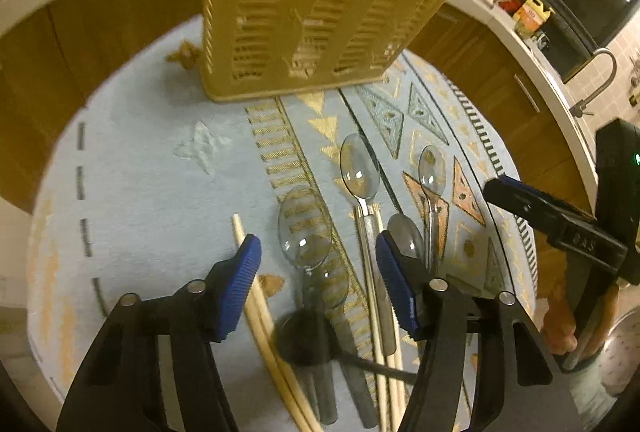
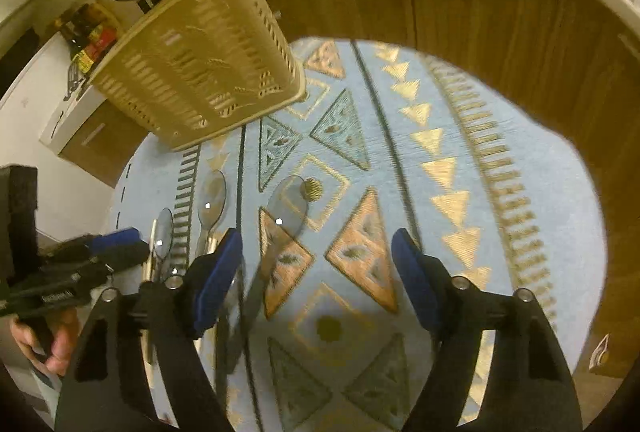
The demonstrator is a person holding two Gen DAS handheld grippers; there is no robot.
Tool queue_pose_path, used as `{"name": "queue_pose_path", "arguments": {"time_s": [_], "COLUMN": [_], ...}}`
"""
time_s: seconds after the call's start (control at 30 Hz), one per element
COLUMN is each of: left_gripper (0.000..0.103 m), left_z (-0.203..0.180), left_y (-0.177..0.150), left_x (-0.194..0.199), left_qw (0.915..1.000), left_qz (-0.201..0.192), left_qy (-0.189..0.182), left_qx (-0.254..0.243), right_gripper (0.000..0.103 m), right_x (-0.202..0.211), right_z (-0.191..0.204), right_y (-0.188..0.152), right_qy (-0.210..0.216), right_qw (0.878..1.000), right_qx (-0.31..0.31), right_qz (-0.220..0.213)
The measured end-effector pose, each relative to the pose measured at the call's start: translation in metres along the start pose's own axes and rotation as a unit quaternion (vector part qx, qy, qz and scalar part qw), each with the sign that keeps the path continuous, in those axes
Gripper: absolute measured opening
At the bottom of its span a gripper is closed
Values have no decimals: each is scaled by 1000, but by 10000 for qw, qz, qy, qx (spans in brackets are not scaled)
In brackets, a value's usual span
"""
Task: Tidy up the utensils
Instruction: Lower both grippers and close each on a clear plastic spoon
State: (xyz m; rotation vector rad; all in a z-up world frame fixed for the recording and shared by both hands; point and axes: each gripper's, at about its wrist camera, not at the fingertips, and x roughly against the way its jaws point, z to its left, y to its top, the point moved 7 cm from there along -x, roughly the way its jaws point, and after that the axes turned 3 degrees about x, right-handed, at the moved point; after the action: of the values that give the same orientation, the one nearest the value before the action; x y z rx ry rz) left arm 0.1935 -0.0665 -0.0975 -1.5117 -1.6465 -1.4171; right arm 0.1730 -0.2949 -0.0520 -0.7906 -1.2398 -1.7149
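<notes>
While both hand-held grippers point down at a round table covered by a pale blue cloth with gold and orange triangle patterns, the left gripper has its blue-padded jaws apart above a cluster of clear plastic spoons, grey-handled utensils and pale wooden chopsticks lying on the cloth, gripping nothing. The right gripper likewise stands with its jaws apart over bare patterned cloth, one clear spoon lying just ahead of its left finger. A tan slotted plastic utensil caddy stands upright at the far side of the table, well apart from the utensils.
</notes>
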Motion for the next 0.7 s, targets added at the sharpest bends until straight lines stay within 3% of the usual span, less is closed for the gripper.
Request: {"name": "queue_pose_path", "arguments": {"time_s": [0.1,0.27,0.7], "left_gripper": [54,54,31], "left_z": [0,4,-8], "left_y": [5,18,17], "left_x": [-11,-17,-32], "left_qw": [9998,9994,9949], "left_qz": [119,173,186], "left_qy": [182,284,971], "left_qx": [20,132,-179], "right_gripper": [63,58,56], "right_x": [-16,-29,-42], "right_z": [5,15,21], "right_y": [6,14,31], "right_qy": [137,-83,-796], "right_qw": [9992,9986,9940], "right_qx": [-153,-137,-29], "right_qz": [341,501,755]}}
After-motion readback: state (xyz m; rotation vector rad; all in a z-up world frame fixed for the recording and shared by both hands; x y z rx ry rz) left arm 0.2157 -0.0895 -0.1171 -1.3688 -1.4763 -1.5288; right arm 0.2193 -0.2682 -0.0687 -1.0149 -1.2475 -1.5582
